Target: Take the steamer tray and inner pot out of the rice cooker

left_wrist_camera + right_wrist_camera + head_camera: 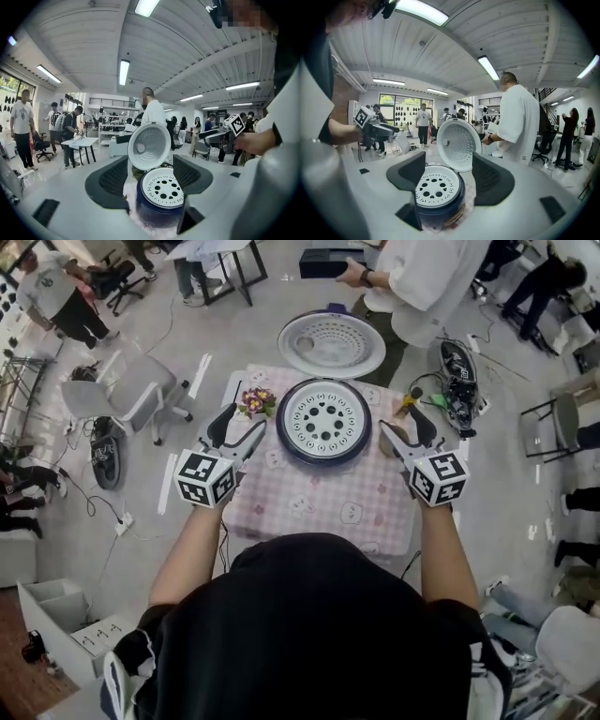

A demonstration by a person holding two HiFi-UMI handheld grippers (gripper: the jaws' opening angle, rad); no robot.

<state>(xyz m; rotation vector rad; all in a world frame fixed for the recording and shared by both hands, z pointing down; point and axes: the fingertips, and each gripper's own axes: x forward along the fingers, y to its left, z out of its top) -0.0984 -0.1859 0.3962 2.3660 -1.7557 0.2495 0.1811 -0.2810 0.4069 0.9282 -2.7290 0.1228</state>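
Fingers (111,180) of the left gripper (242,426) stand wide apart with nothing between them, and the fingers (493,180) of the right gripper (403,432) are likewise spread and empty; in each gripper view the rice cooker (285,441) appears in the gap but beyond the pads, not touched. In the head view the two grippers flank the cooker, the left one just beside a small pot of flowers (255,402), the right one near the cooker's far side. The cooker stands on a table with a pink checked cloth (328,507), its lid (331,343) swung fully open and away from the person. The white perforated steamer tray (323,420) lies seated in the cooker's mouth, level with the dark blue rim. The inner pot is not visible and is presumably beneath the tray. A person in a white shirt (422,282) stands beyond the table. Judged from this arrangement, the step in hand is the approach to the tray, with nothing yet removed. The next move calls for bringing a jaw over the tray's thin edge, closing on it, and lifting straight up so the tray clears the rim without tilting; the pot would follow.
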